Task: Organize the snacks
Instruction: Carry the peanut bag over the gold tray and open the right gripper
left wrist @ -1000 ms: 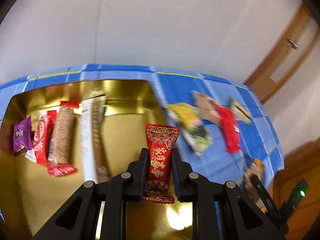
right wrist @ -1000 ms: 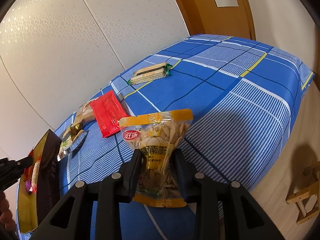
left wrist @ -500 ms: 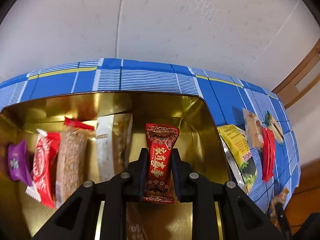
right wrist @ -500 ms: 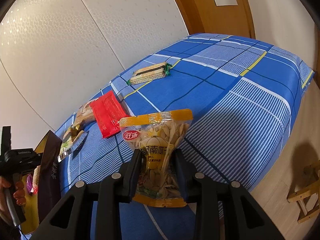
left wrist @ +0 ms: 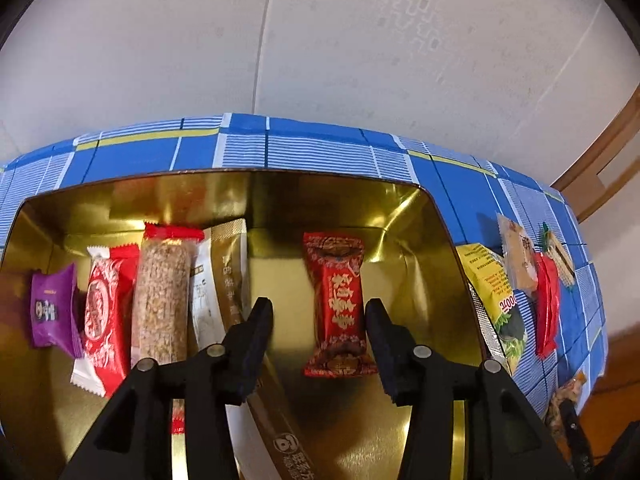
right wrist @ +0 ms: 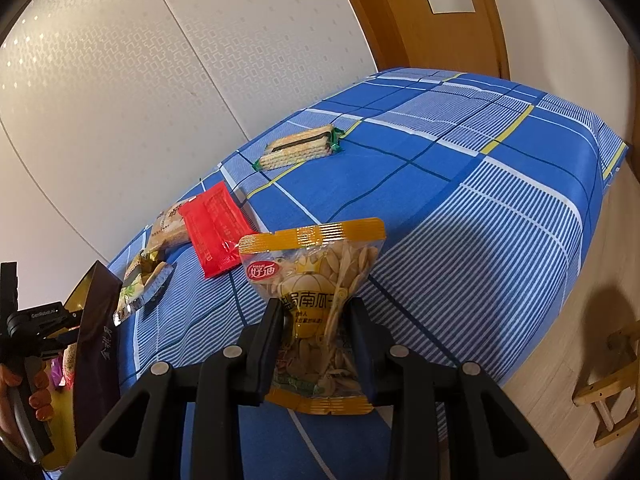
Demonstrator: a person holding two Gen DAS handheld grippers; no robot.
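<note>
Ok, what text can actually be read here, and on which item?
"Haodi 好迪": clear pumpkin-seed bag with orange seal, right view.
"南瓜子": same bag.
"GenRobot.AI": black left gripper, right view.
"200": yellow snack packet.
Red patterned candy wrapper, other wrappers, dark box wall: unreadable.

- The right gripper (right wrist: 316,332) reaches forward from the bottom edge, its two black jaws pinching a clear bag of pumpkin seeds (right wrist: 316,300) with yellow sealed ends.
- Beneath lies a blue checked tablecloth (right wrist: 460,208).
- Farther back rest a red packet (right wrist: 214,226), a beige wrapped snack (right wrist: 170,226) touching it, and a green-ended cracker pack (right wrist: 298,147) well apart.
- At left stands a dark box (right wrist: 98,344) with a gold interior.
- A hand (right wrist: 24,400) at the left edge grips a black tool.
- A wooden door (right wrist: 432,12) is behind.
</note>
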